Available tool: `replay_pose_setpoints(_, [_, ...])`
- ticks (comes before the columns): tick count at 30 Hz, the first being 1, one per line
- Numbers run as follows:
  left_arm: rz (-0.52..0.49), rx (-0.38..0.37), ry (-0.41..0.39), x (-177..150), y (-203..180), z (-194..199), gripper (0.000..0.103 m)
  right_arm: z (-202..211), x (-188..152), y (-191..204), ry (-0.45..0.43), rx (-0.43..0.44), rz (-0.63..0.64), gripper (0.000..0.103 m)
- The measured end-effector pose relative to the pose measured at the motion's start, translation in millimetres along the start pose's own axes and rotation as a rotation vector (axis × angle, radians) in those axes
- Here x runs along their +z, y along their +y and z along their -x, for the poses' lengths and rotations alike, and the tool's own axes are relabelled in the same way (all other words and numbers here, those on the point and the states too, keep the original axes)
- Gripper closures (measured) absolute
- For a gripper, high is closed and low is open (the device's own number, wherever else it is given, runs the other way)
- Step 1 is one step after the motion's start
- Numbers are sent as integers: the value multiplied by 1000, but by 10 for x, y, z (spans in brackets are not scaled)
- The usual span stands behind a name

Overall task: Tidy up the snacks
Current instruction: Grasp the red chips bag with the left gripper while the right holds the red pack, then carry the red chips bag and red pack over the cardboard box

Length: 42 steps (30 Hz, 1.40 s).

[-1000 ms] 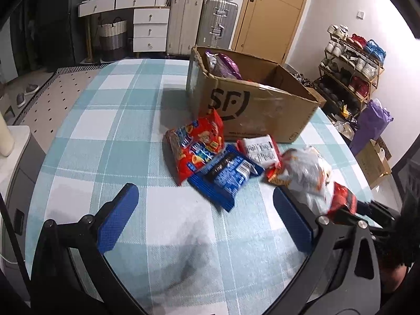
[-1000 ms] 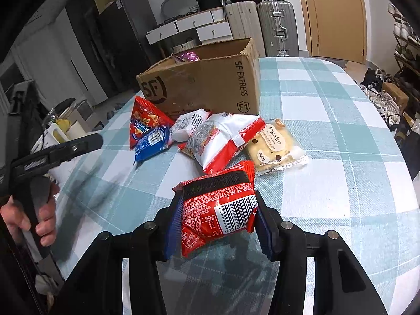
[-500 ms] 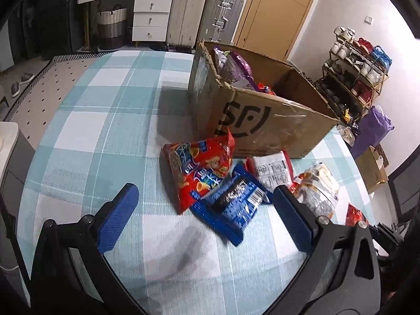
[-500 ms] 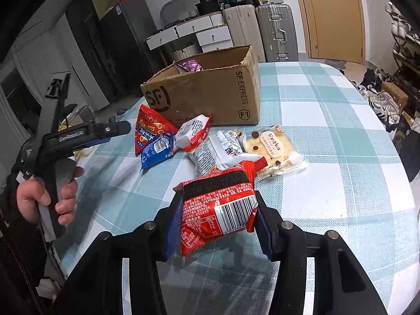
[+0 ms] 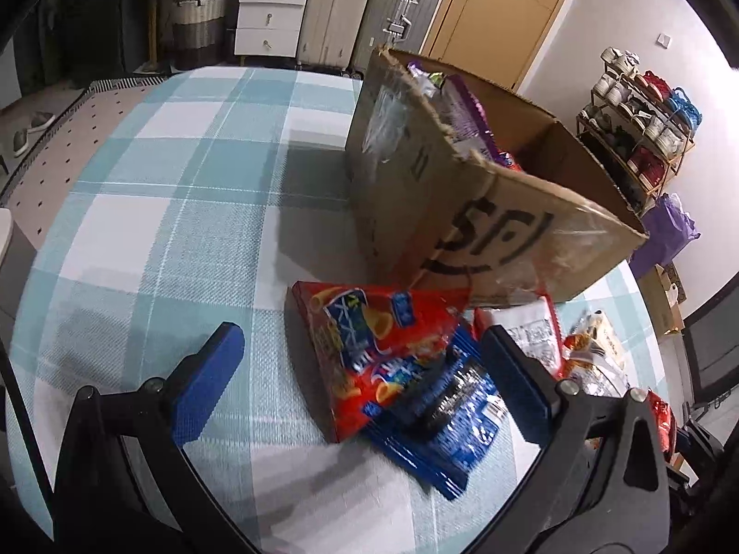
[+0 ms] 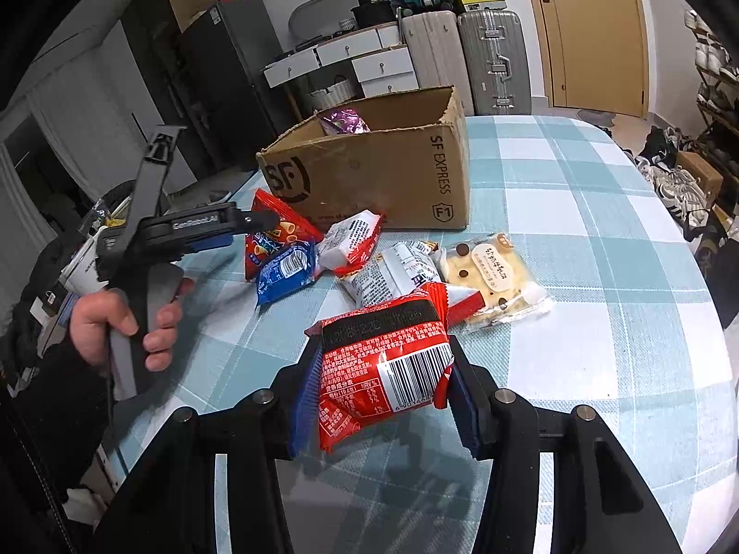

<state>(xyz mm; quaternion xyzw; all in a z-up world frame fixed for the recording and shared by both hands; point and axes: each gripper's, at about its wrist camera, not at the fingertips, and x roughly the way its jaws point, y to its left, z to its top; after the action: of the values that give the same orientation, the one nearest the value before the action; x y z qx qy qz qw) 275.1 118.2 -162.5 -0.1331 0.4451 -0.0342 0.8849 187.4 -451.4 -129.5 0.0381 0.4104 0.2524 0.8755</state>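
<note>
My right gripper (image 6: pixel 383 397) is shut on a red snack packet with a barcode (image 6: pixel 383 369), held above the checked tablecloth. My left gripper (image 5: pixel 360 360) is open and empty, hovering over a red chip bag (image 5: pixel 369 341) and a blue packet (image 5: pixel 443 415) in front of the open SF cardboard box (image 5: pixel 499 231). The box (image 6: pixel 378 175) holds a purple bag (image 6: pixel 344 121) and other snacks. A white-and-red packet (image 6: pixel 351 242), a white bag (image 6: pixel 397 272) and a cream cake packet (image 6: pixel 489 272) lie beside them. In the right wrist view the left gripper (image 6: pixel 249 221) reaches toward the red chip bag (image 6: pixel 272 235).
The round table (image 5: pixel 138 231) has a teal checked cloth. Suitcases (image 6: pixel 466 60) and white drawers (image 5: pixel 268 23) stand behind, a shoe rack (image 5: pixel 642 124) at the right. The person's hand (image 6: pixel 120 323) holds the left gripper's handle.
My left gripper has moved forward and down toward the red chip bag and blue packet, nearer the box. My right gripper still holds the red packet, barely moved.
</note>
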Motion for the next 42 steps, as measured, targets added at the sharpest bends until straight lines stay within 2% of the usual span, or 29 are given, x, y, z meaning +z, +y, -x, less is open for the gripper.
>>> replay_pose_setpoints(7, [13, -42, 16, 54, 100, -229, 4, -65, 36, 1, 5, 5, -1, 53])
replay_pose_setpoints(10, [11, -78, 5, 71, 137, -278, 23, -88, 38, -2, 9, 8, 0, 53])
replay_pose_setpoints(11, [10, -112, 9, 78, 147, -295, 41, -90, 35, -1, 10, 9, 0, 53])
replay_pose_setpoints(15, [1, -154, 2, 57, 194, -308, 57, -105, 36, -6, 13, 9, 1, 53])
replay_pose_setpoints(24, [-19, -142, -10, 19, 209, -226, 59, -58, 36, 3, 3, 13, 0, 53])
replay_pose_setpoints(31, [-60, -128, -45, -47, 100, 72, 59, 32, 58, 32, -17, 19, 2, 53])
replay_pose_setpoints(42, [-67, -149, -86, -158, -27, 524, 58, 204, 109, 111, -54, 29, 8, 53])
